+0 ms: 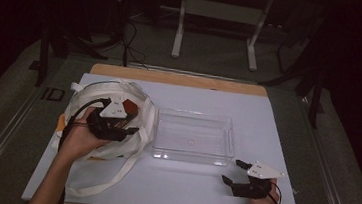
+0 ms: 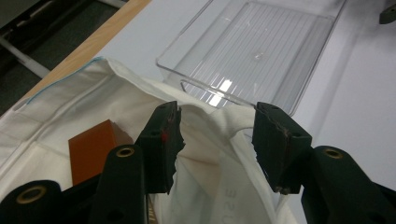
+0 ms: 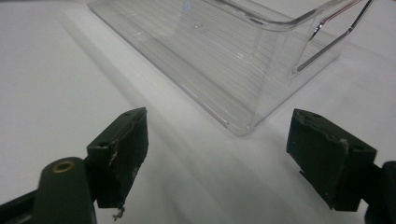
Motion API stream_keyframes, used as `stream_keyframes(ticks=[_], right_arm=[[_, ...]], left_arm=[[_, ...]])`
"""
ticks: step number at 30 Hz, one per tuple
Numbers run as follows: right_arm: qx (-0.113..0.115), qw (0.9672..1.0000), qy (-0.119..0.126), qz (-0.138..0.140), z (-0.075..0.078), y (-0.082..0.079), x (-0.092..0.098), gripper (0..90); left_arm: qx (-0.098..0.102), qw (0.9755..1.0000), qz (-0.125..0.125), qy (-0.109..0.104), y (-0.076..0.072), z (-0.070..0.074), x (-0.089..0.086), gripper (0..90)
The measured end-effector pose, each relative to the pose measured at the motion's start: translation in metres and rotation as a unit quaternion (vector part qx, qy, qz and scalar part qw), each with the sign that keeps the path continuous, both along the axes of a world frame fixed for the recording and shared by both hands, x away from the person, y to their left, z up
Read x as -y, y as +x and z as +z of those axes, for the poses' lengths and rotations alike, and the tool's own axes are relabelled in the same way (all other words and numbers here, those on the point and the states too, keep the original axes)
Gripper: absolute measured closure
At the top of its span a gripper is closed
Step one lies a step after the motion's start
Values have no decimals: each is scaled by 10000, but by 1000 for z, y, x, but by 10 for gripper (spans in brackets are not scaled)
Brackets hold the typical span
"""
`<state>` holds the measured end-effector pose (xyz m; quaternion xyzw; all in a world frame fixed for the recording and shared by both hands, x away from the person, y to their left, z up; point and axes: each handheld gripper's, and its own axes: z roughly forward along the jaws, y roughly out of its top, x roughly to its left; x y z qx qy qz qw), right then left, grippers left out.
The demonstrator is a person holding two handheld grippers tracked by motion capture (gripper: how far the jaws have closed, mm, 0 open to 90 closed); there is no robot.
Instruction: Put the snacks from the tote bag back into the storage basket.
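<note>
Right gripper (image 1: 235, 171) near front table edge, jaws wide apart on nothing, left gripper (image 1: 127, 123) over white cloth tote bag (image 1: 138, 137), jaws parted, nothing pinched, orange-brown block (image 2: 93, 148) inside bag clear in left gripper view, half hidden from above, clear ribbed plastic tray (image 1: 193, 136) beyond, far corner cut off.

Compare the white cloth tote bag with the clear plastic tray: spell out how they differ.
The white cloth tote bag is soft, opaque and rumpled; the clear plastic tray is rigid, see-through and rectangular. The bag holds a reddish-brown block; the tray is empty. The left gripper works at the bag's mouth with jaws apart, while the tray sits untouched, the right gripper resting open near its corner. Both lie side by side on the white table sheet.
</note>
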<state>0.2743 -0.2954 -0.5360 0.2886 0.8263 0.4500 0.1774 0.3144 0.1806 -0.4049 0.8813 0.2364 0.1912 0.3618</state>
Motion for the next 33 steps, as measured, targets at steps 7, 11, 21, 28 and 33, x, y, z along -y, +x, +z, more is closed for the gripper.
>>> stream_keyframes(ticks=[7, 11, 21, 28, 33], right_arm=[[4, 10000, 7, 2, 0, 0, 0, 206], [1, 10000, 9, 0, 0, 0, 0, 206], [3, 10000, 4, 7, 0, 0, 0, 206], [6, 10000, 3, 6, 0, 0, 0, 206], [7, 10000, 7, 6, 0, 0, 0, 206]], left_arm=[[-23, 10000, 42, -21, 7, -3, -8, 508], [12, 10000, 53, -27, 10, -4, -13, 510], [-29, 10000, 74, 44, 16, -3, -20, 503], [-169, 9997, 69, 182, 24, -11, -22, 500], [-188, 9996, 78, 208, 27, -13, -22, 500]])
